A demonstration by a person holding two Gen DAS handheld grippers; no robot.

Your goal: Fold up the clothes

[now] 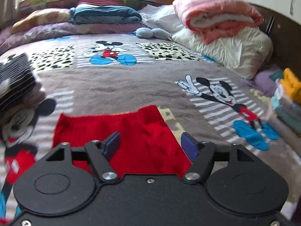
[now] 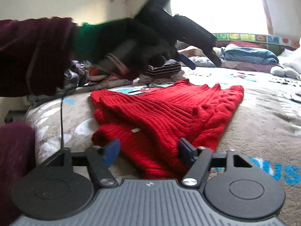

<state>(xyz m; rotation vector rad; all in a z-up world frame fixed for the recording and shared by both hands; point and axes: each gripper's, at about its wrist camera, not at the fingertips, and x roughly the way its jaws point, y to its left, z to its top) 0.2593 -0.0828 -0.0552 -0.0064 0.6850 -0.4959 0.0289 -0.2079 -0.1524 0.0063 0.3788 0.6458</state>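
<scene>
From the left wrist camera we see our left hand-held gripper with its two blue pads spread wide and nothing held between them. Just beyond and partly beneath them lies the red knitted sweater, resting on the bed's blanket, a grey-brown cover printed with cartoon mice. At the head of the bed sit a cream pillow with a folded pink blanket on top. A folded blue garment lies on other bedding at the far side, with a small grey soft toy in front of it. A stack of folded clothes stands at the right edge, and a blurred striped dark item shows at the left edge.

From the right wrist camera our right hand-held gripper also stands open, its pads apart over the near corner of the red knitted sweater, gripping nothing. The sweater lies folded into a rough triangle near the bed's edge, a small white label showing on it. Above it, a gloved hand in a dark red sleeve holds the left hand-held gripper in the air, clear of the sweater. Behind it lies a heap of unsorted clothes.
</scene>
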